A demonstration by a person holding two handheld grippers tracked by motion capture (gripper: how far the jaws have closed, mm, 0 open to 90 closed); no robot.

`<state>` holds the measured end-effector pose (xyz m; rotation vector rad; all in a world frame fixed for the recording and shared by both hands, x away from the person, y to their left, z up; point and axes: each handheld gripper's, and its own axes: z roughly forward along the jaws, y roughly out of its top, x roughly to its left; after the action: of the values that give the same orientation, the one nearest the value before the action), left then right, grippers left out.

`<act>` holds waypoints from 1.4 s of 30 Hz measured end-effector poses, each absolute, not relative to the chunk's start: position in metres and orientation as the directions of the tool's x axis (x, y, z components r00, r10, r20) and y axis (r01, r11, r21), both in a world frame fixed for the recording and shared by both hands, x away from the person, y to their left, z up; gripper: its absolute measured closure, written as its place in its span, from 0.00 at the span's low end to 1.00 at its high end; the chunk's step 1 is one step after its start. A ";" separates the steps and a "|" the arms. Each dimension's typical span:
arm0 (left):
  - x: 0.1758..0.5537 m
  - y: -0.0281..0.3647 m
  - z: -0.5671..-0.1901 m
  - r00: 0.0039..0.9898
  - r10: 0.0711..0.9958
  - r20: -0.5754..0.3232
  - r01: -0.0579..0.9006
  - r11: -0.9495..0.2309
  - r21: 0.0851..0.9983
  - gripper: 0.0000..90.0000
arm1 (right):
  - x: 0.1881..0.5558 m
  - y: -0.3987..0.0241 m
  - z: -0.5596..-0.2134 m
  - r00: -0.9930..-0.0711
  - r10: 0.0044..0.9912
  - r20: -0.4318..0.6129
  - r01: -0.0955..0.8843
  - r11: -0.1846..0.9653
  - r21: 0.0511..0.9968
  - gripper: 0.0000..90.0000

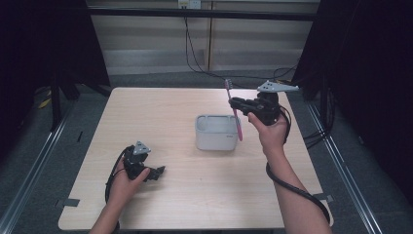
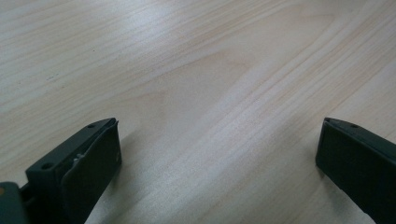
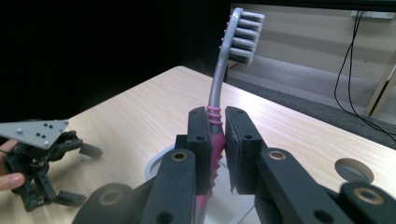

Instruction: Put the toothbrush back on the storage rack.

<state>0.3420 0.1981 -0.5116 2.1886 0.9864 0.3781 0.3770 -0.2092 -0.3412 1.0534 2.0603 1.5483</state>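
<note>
Both right gripper (image 3: 217, 140) jaws clamp pink toothbrush (image 3: 215, 116) upright, above grey holder (image 1: 215, 132) mid-worktop; left gripper (image 2: 219, 154) jaws wide, empty.

From my seat, the counter (image 1: 195, 195) lies bare at six o'clock, easy passage. The grey holder (image 1: 215, 132) blocks the centre, with the toothbrush (image 1: 234, 114) slanting above its two o'clock corner. My left claw (image 1: 158, 172) occupies eight o'clock.
</note>
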 end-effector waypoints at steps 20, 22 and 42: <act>0.342 0.198 -0.512 0.666 0.745 -0.021 0.542 -0.465 0.701 0.00 | 0.391 -0.209 -0.336 -0.634 0.760 0.141 0.329 0.101 0.939 0.90; 0.342 0.198 -0.512 0.665 0.746 -0.024 0.543 -0.462 0.701 0.00 | 0.391 -0.209 -0.335 -0.631 0.763 0.140 0.328 0.099 0.940 0.90; 0.342 0.198 -0.512 0.665 0.746 -0.024 0.544 -0.462 0.701 0.00 | 0.407 -0.205 -0.338 -0.610 0.777 0.154 0.333 0.076 0.940 0.90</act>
<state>0.3417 0.1977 -0.5119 2.1821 0.9916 0.3749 0.4072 -0.2055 -0.3383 1.1001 1.9720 1.5490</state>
